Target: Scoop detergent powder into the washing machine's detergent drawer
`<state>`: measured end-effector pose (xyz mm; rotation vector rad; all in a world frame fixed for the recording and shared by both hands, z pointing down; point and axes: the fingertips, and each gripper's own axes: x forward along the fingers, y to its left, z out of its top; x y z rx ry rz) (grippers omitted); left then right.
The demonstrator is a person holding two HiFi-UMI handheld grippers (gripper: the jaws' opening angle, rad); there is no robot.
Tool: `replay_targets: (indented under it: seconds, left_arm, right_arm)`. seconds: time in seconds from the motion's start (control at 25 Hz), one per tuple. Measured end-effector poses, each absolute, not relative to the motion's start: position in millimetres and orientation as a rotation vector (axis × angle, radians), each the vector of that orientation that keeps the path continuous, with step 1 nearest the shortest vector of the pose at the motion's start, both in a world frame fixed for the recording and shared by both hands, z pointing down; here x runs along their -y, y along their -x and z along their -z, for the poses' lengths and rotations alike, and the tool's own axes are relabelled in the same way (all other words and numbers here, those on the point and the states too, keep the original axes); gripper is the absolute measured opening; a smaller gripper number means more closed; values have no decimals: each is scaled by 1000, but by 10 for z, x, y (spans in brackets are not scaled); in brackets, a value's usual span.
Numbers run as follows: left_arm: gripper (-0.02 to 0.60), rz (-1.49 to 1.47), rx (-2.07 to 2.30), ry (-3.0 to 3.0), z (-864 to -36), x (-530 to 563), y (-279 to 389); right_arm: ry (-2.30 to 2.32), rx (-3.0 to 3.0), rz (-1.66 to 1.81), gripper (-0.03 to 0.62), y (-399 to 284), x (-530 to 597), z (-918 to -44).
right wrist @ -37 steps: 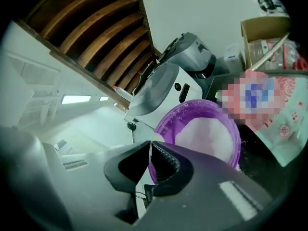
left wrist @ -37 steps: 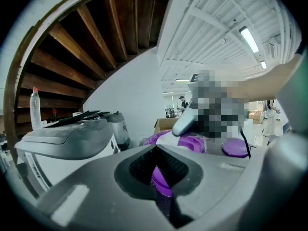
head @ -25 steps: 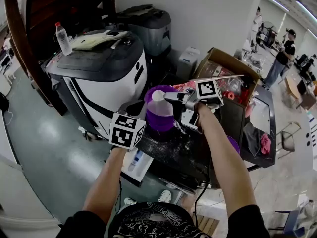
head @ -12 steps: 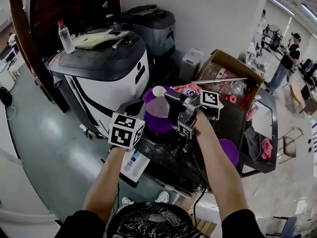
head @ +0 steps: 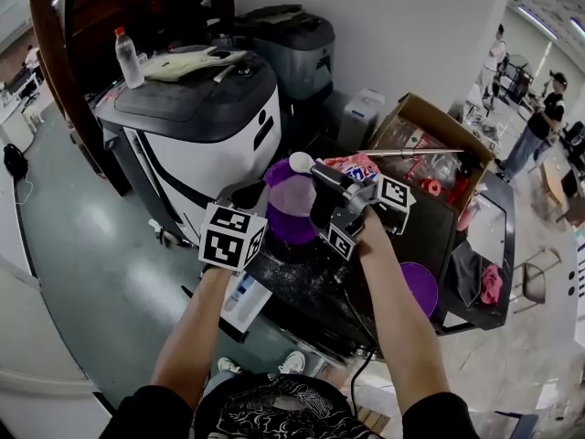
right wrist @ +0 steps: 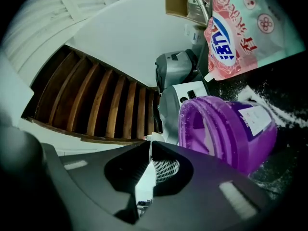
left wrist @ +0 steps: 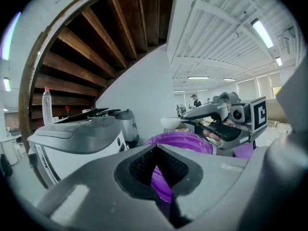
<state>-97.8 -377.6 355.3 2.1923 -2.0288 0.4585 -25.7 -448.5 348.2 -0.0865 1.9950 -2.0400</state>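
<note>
A purple detergent tub [head: 292, 210] stands open on a black top dusted with spilled powder. My left gripper [head: 253, 197] is at the tub's left side, its jaws shut on the tub wall [left wrist: 161, 182]. My right gripper [head: 322, 179] is shut on the handle of a white scoop [head: 300, 163], whose bowl hangs just above the tub's rim. From the left gripper view the scoop [left wrist: 171, 123] sits over the tub [left wrist: 180, 142]. In the right gripper view the white handle [right wrist: 144, 184] runs between the jaws of my right gripper [right wrist: 147, 170], beside the tub [right wrist: 226, 129]. A white drawer [head: 243, 300] with a blue insert sticks out below my left arm.
A white and black washing machine [head: 196, 140] stands at the left with a water bottle [head: 128, 58] on top. A pink detergent bag [head: 352, 165] and a cardboard box [head: 430, 126] lie behind the tub. A purple lid [head: 422, 286] lies at the right. People stand at the far right.
My right gripper has drawn back toward me and tipped, lifting the scoop's bowl a little higher over the tub. The left gripper and the tub have stayed put.
</note>
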Motion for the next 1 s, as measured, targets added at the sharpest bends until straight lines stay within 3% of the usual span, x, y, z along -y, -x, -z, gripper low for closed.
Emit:
replay_targets:
  seconds: [1.0]
  left_arm:
    - [2, -413, 1884, -2326, -3620, 2975, 1200]
  right_arm:
    - [269, -1929, 1898, 35, 170, 3654, -3530]
